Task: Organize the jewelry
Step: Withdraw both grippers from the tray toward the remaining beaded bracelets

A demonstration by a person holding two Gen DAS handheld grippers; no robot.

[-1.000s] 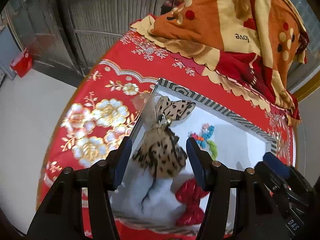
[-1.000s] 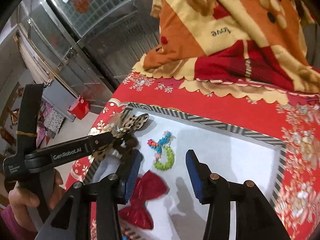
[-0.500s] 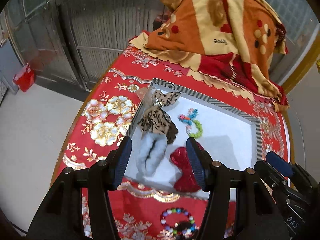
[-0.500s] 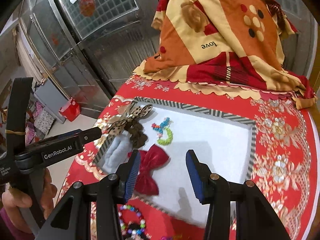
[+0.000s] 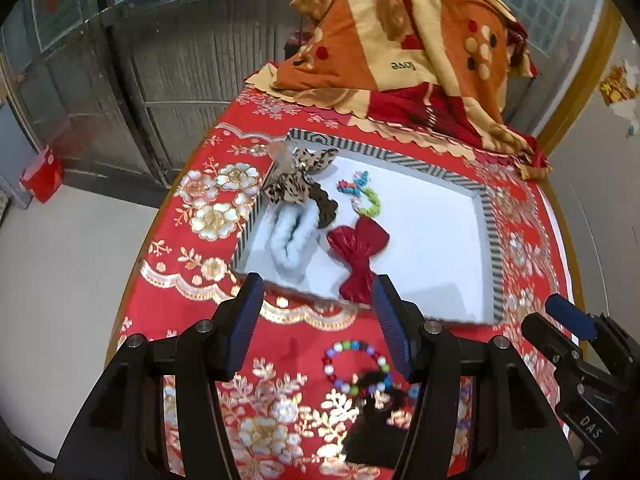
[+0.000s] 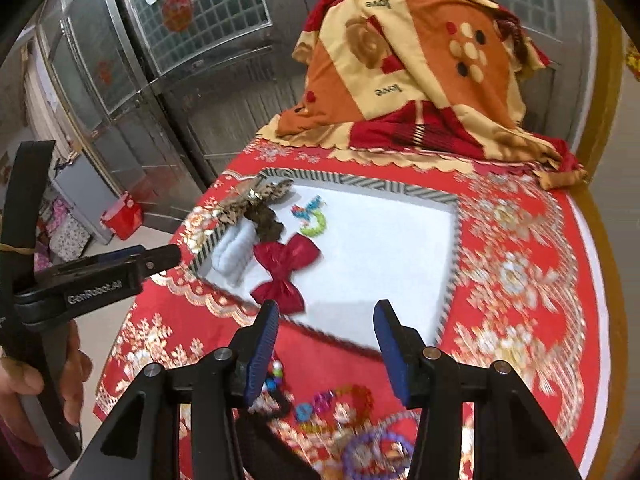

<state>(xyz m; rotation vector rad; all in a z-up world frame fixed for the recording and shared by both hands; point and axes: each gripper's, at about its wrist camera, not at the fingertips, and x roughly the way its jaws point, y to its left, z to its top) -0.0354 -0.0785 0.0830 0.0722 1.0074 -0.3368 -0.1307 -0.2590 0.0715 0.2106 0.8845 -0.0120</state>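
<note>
A white tray [image 5: 486,216] with a striped rim holds a leopard-print bow [image 5: 300,184], a white fluffy scrunchie [image 5: 290,236], a red bow [image 5: 360,252] and a small colourful beaded piece [image 5: 360,196]. My left gripper [image 5: 320,320] hovers open above the tray's near edge, with nothing between its fingers. My right gripper [image 6: 326,344] is also open and holds nothing, over the same near edge of the tray [image 6: 450,276]. The red bow [image 6: 284,268] lies just beyond it. A multicoloured bead bracelet [image 5: 356,364] and a black piece [image 5: 372,420] lie on the cloth below.
A red and gold floral tablecloth [image 5: 208,216] covers the round table. A folded orange and red blanket [image 5: 420,40] is piled at the far side. More loose beads and a purple bracelet [image 6: 376,448] lie near the front. A person's hand [image 6: 40,380] holds the left gripper's handle.
Both grippers have drawn back and upward from the tray. The leopard bow, close between the left fingers before, now lies far off in the tray. Loose bracelets on the cloth have come into view.
</note>
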